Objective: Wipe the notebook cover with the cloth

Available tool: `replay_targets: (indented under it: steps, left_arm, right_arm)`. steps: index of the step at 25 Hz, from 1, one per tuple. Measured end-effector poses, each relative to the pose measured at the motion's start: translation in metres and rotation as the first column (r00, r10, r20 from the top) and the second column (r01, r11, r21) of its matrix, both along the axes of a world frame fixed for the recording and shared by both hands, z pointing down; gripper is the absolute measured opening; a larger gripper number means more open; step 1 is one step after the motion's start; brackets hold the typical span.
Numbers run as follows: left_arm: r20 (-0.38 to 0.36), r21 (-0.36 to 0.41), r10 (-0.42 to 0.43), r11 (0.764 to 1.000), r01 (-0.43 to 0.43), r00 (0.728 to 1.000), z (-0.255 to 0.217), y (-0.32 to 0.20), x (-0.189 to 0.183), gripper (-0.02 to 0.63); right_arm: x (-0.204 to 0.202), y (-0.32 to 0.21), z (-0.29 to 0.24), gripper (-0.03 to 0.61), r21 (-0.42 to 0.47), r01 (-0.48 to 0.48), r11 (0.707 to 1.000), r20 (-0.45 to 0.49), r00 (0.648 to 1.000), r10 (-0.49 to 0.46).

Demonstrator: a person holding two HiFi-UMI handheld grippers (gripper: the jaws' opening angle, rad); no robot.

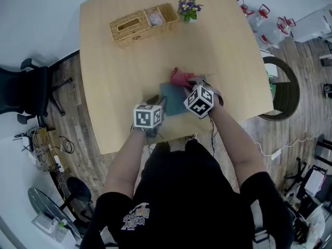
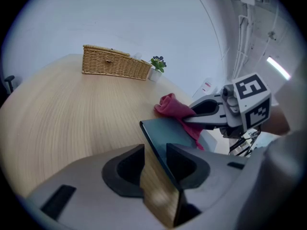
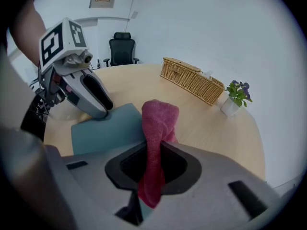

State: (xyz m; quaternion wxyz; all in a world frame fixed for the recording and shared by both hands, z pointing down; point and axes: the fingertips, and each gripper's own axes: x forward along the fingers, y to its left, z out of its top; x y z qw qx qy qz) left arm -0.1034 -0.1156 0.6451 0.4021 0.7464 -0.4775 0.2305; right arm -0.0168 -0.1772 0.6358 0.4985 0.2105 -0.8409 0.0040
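Both arms reach forward; left gripper jaws apart, right gripper clamped on cloth.

Wooden table carries a wicker basket, flowerpot and notebook.

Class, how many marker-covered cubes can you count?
2: a cube on the left gripper by the teal notebook, a cube on the right gripper holding the pink cloth.

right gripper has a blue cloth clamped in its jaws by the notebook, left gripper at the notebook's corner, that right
No: the cloth is red-pink, not blue. The right gripper view shows it clamped in the right gripper by the notebook, with the left gripper at the notebook's corner.
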Motion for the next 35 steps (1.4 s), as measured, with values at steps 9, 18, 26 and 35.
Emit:
replay_targets:
  steps: [9, 18, 26, 35]
  left_arm:
    - [0.002, 0.002, 0.0, 1.0, 0.0, 1.0, -0.001, 0.001, 0.0, 0.137]
    - [0.007, 0.0, 0.0, 1.0, 0.0, 1.0, -0.001, 0.001, 0.0, 0.137]
    - [0.008, 0.002, 0.001, 1.0, -0.001, 1.0, -0.002, 0.001, 0.0, 0.137]
    - [0.005, 0.002, 0.0, 1.0, 0.0, 1.0, -0.003, 0.003, 0.0, 0.137]
  right_arm:
    - [0.008, 0.03, 0.001, 0.067, -0.026, -0.026, 0.999, 0.027, 0.999, 0.027]
    - [0.015, 0.062, 0.002, 0.067, -0.042, -0.044, 0.998, 0.041, 0.998, 0.046]
    - [0.023, 0.091, 0.001, 0.067, -0.052, -0.072, 0.996, 0.064, 0.995, 0.075]
    - [0.03, 0.117, 0.0, 0.067, -0.09, -0.108, 0.99, 0.093, 0.989, 0.116]
